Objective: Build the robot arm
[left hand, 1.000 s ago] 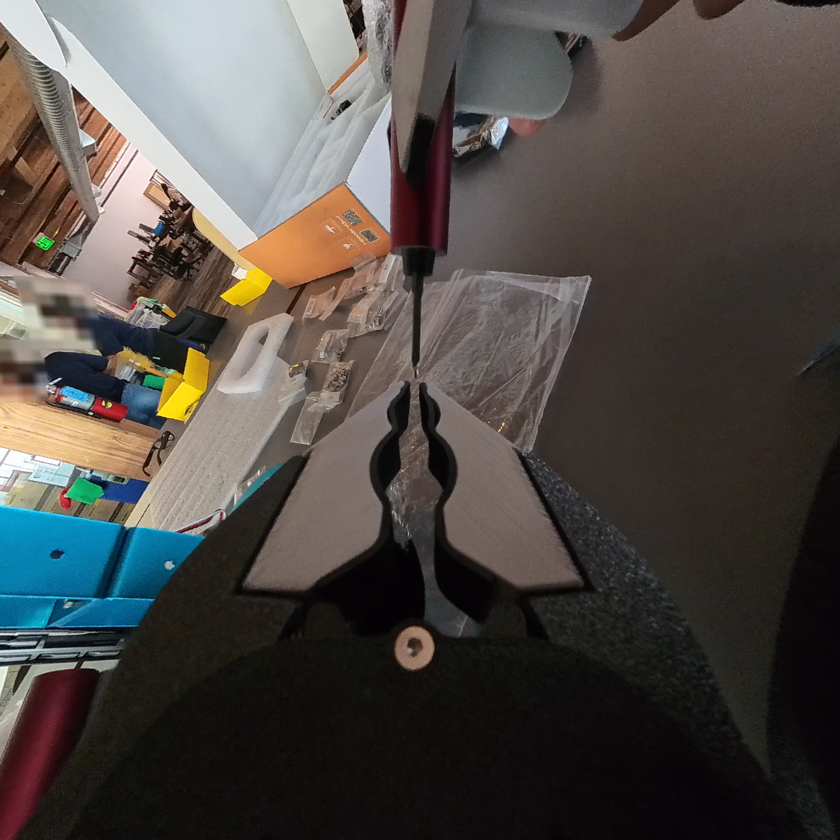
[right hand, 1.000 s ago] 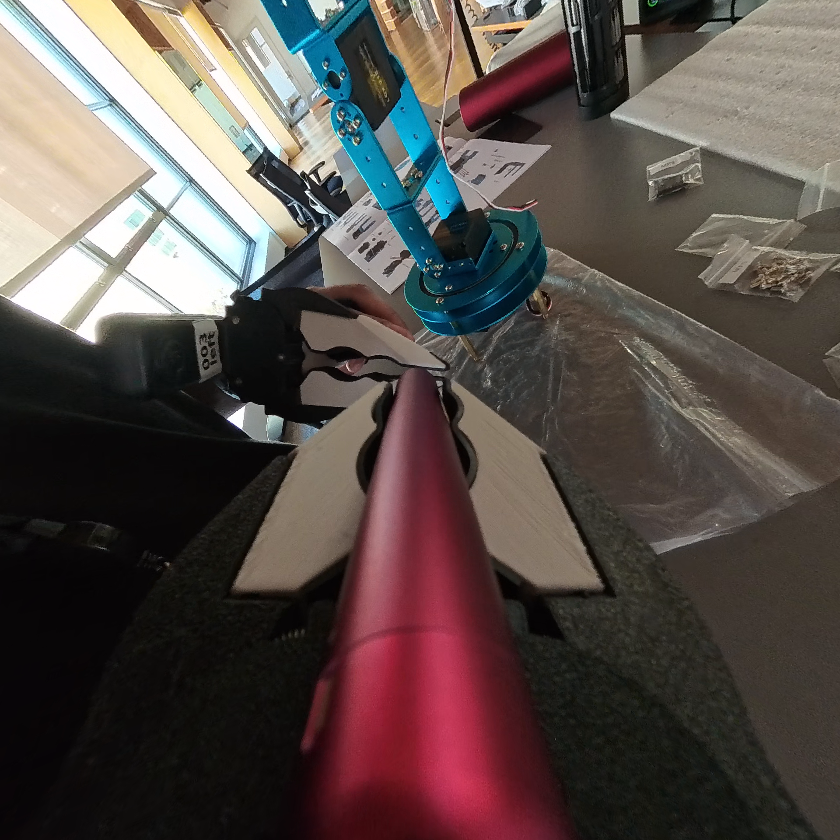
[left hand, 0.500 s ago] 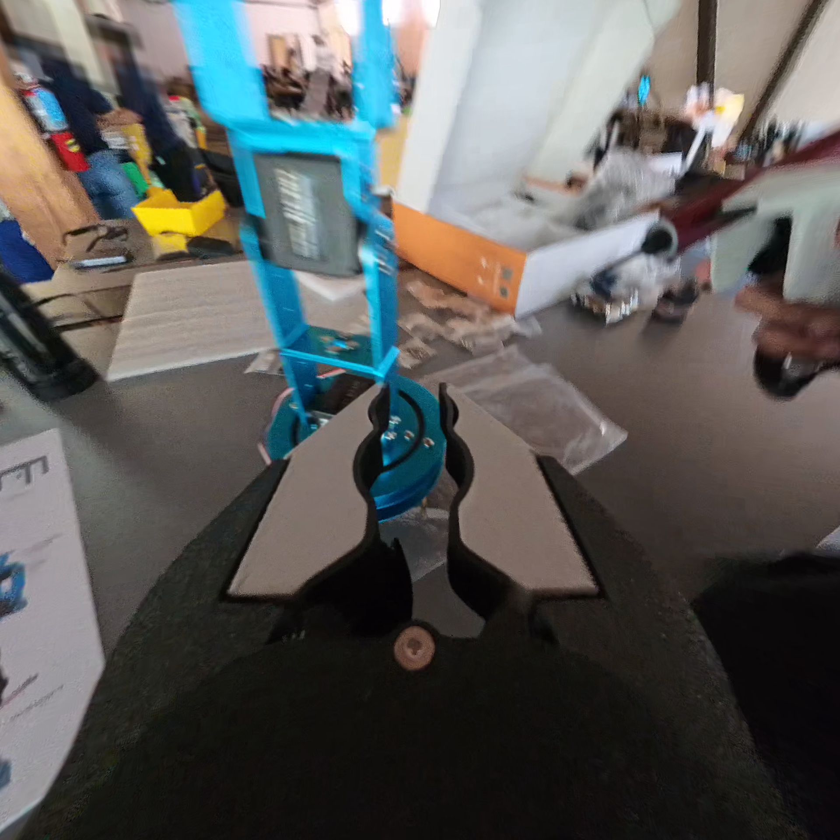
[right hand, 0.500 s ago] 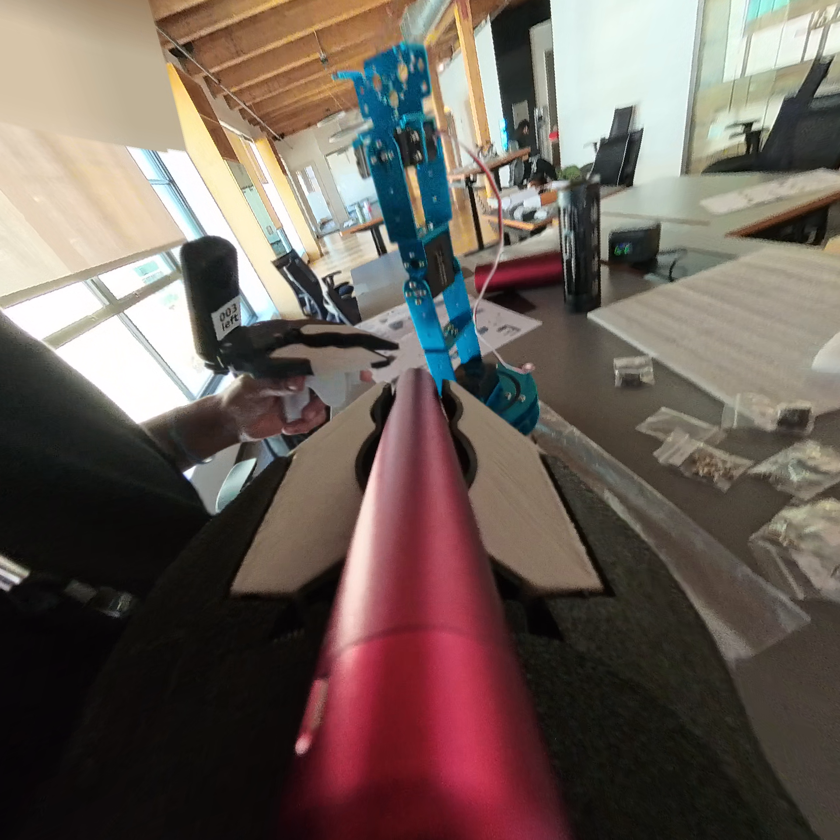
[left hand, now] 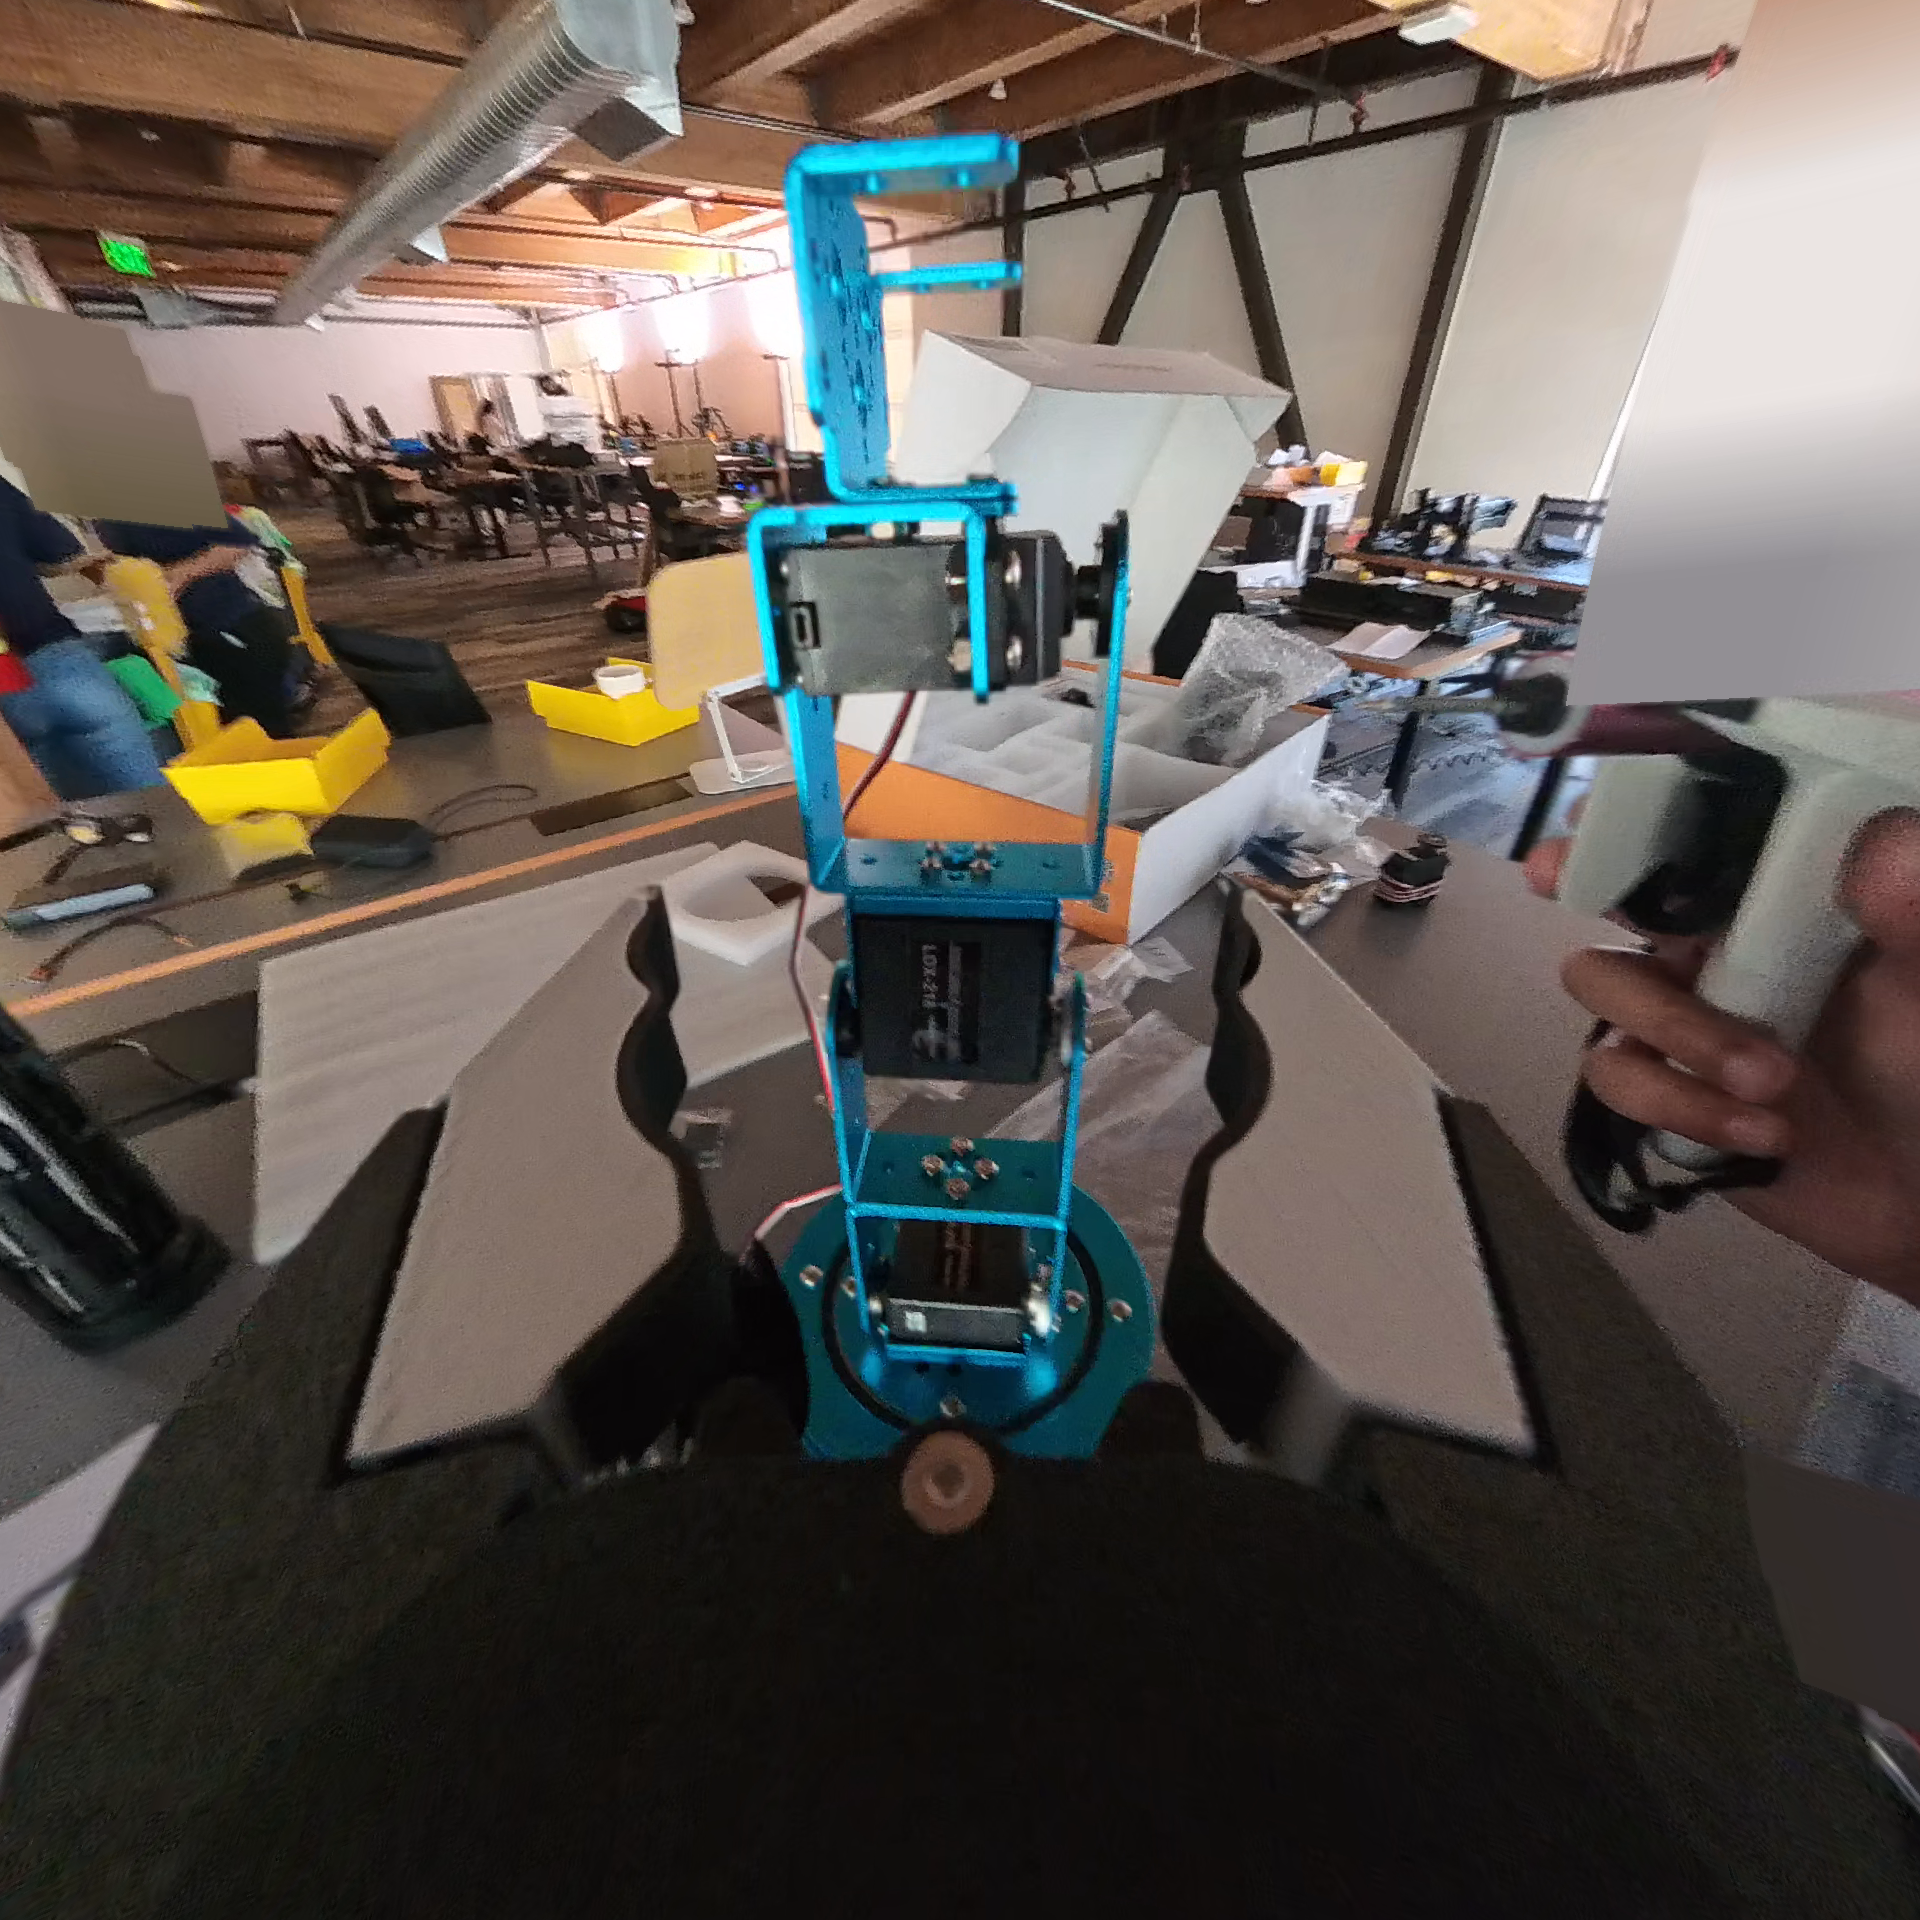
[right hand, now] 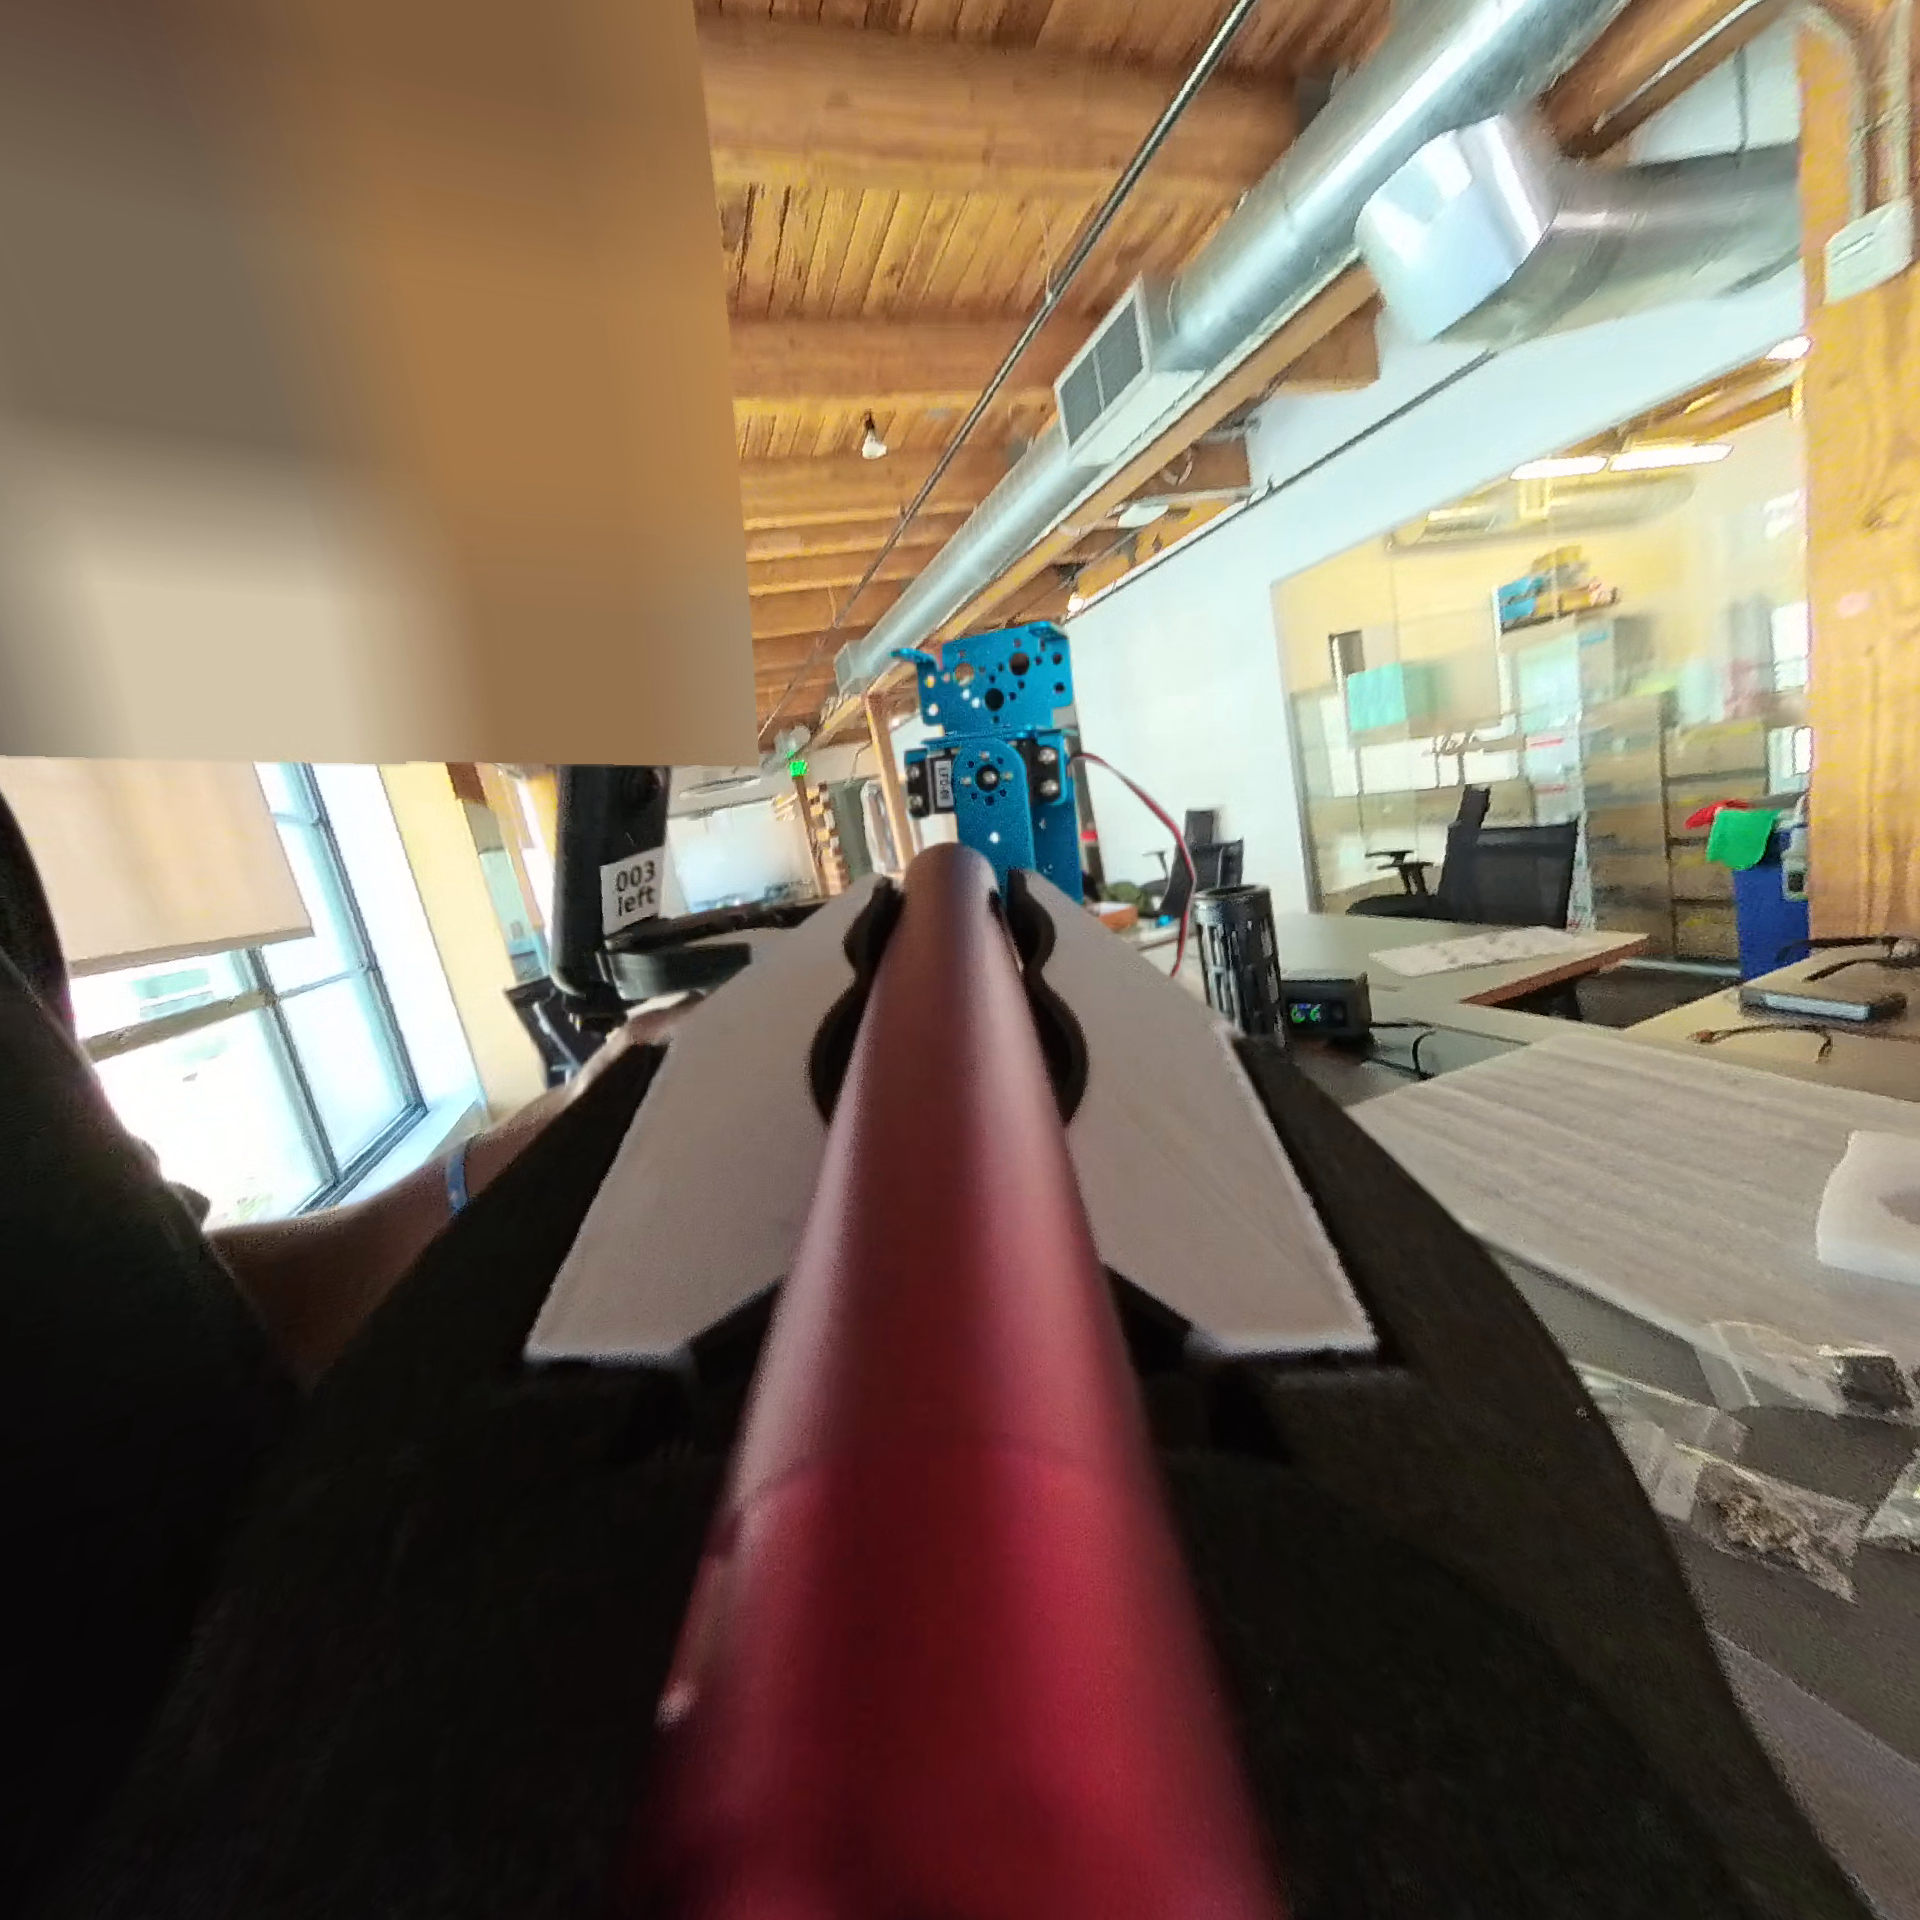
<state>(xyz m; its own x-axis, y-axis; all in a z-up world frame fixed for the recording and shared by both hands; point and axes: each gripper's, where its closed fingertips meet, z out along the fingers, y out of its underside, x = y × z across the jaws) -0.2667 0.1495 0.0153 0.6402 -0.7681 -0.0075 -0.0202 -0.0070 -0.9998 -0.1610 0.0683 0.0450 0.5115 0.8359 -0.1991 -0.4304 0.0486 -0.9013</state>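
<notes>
A blue metal robot arm [left hand: 940, 727] with black servos [left hand: 951, 997] stands upright on its round blue base [left hand: 966, 1340] on the dark table. My left gripper [left hand: 940, 925] is open wide, level with the table, with one finger on each side of the arm's lower part and apart from it. My right gripper [right hand: 951, 883] is shut on a red screwdriver handle [right hand: 935, 1299] that runs along the fingers and points at the arm's top [right hand: 997, 748]. The right gripper with a hand on it shows at the right of the left wrist view [left hand: 1714, 883].
An open orange and white box [left hand: 1195, 831] stands behind the arm. White foam sheets [right hand: 1610, 1143] and small bags of screws [right hand: 1766, 1538] lie on the table. A black mesh cylinder [right hand: 1236, 966] stands further back. Yellow bins [left hand: 270, 769] and a person are far left.
My left gripper swung up from pointing at the clear plastic bag to face the blue arm, and opened wide around its lower part. My right gripper tilted up to level with the screwdriver.
</notes>
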